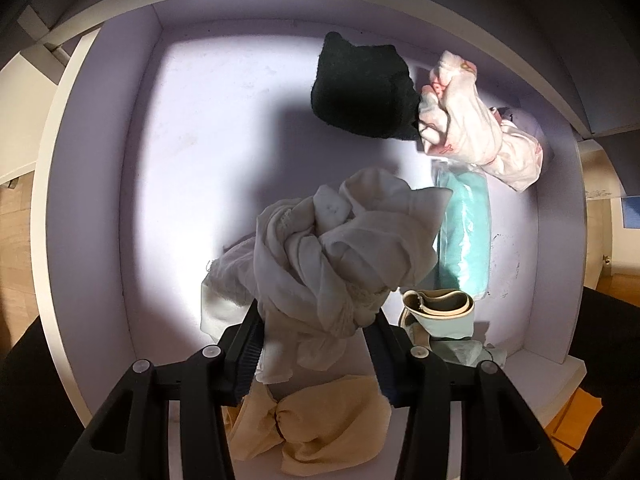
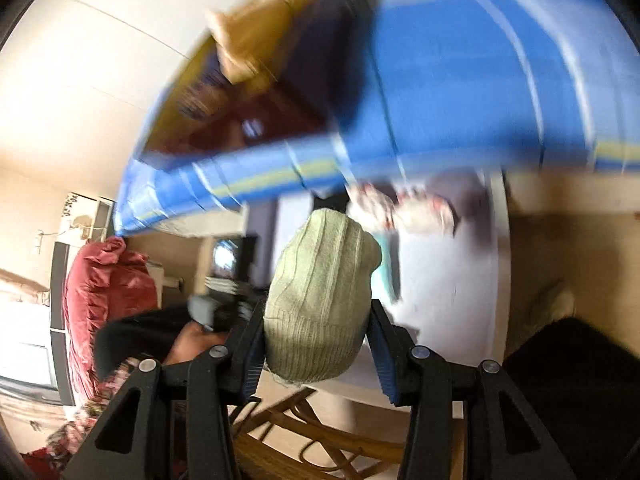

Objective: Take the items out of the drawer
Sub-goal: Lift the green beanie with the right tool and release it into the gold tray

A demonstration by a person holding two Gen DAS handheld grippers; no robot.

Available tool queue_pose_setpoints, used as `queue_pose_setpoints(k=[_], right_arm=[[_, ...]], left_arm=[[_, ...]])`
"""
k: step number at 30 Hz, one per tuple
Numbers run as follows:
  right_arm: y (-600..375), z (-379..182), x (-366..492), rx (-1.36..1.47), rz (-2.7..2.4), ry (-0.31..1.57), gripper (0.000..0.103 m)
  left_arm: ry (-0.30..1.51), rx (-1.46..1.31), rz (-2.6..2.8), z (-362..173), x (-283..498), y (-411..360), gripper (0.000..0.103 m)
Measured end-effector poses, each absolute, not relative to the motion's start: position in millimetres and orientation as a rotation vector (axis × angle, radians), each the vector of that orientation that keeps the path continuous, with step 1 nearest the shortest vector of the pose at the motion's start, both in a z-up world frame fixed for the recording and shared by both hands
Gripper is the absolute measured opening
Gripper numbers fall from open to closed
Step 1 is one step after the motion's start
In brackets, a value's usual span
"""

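The left wrist view looks straight down into an open white drawer. My left gripper is shut on a crumpled white cloth, which bulges up between its black fingers. Still lying in the drawer are a black knit item, a pink-and-white garment, a teal packet in clear wrap, a beige band and a cream cloth. In the blurred right wrist view, my right gripper is shut on a pale green ribbed knit hat, held above the drawer.
Wooden floor shows left of the drawer. A blue striped bedcover overhangs the drawer, and a red cushion, a dark sleeve and a wooden chair frame lie around the right gripper.
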State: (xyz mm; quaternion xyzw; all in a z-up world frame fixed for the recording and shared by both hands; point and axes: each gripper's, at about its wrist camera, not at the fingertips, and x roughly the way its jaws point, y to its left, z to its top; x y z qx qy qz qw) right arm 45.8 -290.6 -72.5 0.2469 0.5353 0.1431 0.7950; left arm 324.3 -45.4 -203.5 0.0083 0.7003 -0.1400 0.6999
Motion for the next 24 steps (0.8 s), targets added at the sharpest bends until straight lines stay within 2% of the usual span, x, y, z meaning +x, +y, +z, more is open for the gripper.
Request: queue_pose_setpoints(k=[5, 11, 17, 24], right_arm=[[-293, -8, 79, 0.499, 0.33, 1.03, 0.047], [-285, 42, 156, 0.343, 0.246, 0.979, 0.047], [-272, 44, 238, 0.215, 0.135, 0.996, 0.047], [-266, 27, 290, 0.098, 0.038, 1.029, 0.047]], left_arm=[[1.558, 0.018, -0.312, -212, 328, -56, 0.048], [1.554, 0.02, -0.312, -204, 330, -47, 0.048], [1.553, 0.001, -0.311, -198, 332, -41, 0.049], [1.55, -0.016, -0.315, -205, 335, -41, 0.049]])
